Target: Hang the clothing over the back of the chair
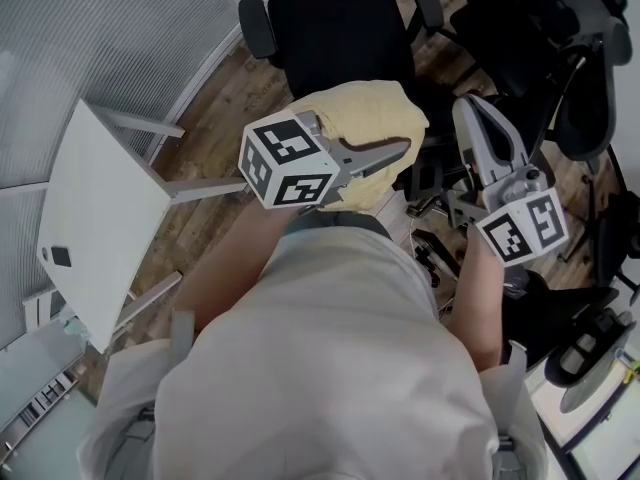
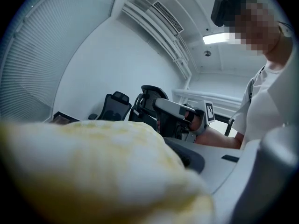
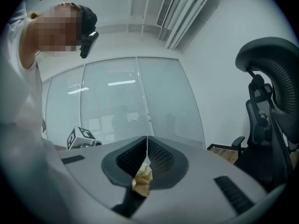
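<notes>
Before the chair [image 1: 335, 28], with left gripper [image 1: 388, 156] and right gripper [image 1: 478, 118] fingers [image 3: 201, 171] pinching the clothing [image 1: 370, 108], drape evenly over its back.

Wooden floor [image 1: 225, 98], white table [image 1: 100, 218], slatted glass wall [image 1: 100, 38], ceiling light panel [image 2: 217, 38]

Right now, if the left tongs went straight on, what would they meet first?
Likely the right tongs, just beyond the yellow clothing the left tongs hold; depth is unclear.
</notes>
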`<state>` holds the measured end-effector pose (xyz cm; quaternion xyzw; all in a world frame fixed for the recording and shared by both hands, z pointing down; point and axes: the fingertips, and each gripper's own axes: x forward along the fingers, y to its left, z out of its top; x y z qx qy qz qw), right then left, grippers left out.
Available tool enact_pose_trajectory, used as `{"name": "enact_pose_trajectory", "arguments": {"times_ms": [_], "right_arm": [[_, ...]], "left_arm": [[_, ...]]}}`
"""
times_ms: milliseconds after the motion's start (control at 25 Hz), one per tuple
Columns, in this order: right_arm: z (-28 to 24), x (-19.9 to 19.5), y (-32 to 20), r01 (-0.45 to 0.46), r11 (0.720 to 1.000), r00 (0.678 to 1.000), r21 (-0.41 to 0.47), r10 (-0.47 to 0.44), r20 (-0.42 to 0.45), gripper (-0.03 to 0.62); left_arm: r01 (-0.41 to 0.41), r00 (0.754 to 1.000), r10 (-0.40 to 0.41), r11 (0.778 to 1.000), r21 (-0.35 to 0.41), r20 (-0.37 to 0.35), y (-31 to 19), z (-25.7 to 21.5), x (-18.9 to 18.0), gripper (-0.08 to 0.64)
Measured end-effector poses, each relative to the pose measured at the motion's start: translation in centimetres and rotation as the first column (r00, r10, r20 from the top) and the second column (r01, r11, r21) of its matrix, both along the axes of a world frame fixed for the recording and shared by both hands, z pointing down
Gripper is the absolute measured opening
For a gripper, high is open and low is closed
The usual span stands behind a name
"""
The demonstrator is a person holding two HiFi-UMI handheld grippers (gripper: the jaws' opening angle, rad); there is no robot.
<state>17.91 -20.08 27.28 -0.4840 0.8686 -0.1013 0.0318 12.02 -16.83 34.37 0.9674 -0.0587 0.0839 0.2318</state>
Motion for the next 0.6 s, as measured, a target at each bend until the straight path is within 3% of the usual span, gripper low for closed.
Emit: {"name": "enact_pose_trajectory", "arguments": {"times_ms": [160, 400, 440, 520, 600], "right_arm": [[0.8, -0.9, 0.2, 0.048, 0.998, 0.999, -0.029, -0.047, 0.001, 0.023], [3.2, -4.7, 1.2, 0.218, 0.968, 0.975, -0.125, -0.221, -0.008, 0.026], [3.5, -5.4, 1.3, 0.238, 0.962, 0.970, -0.135, -0.243, -0.018, 0.039], [4.2, -6.8, 1.5, 0.278, 0.948, 0.957, -0.158, -0.287, -0.035, 0.125], [4.7, -7.7, 1.6, 0.301, 0.937, 0.948, -0.178, -0.314, -0.047, 0.150]], "left_arm": [[0.004, 1.000, -0.004, 1.000, -0.011, -0.002, 0.4, 0.4, -0.3, 0.138], [0.005, 1.000, -0.005, 1.000, -0.001, 0.004, 1.1, 0.9, -0.5, 0.147], [0.003, 1.000, -0.003, 1.000, 0.005, 0.004, 1.2, 0.9, -0.5, 0.152], [0.003, 1.000, -0.003, 1.000, 0.012, 0.005, 1.3, 0.9, -0.5, 0.161], [0.010, 1.000, -0.010, 1.000, 0.015, 0.007, 1.3, 1.0, -0.7, 0.167]]}}
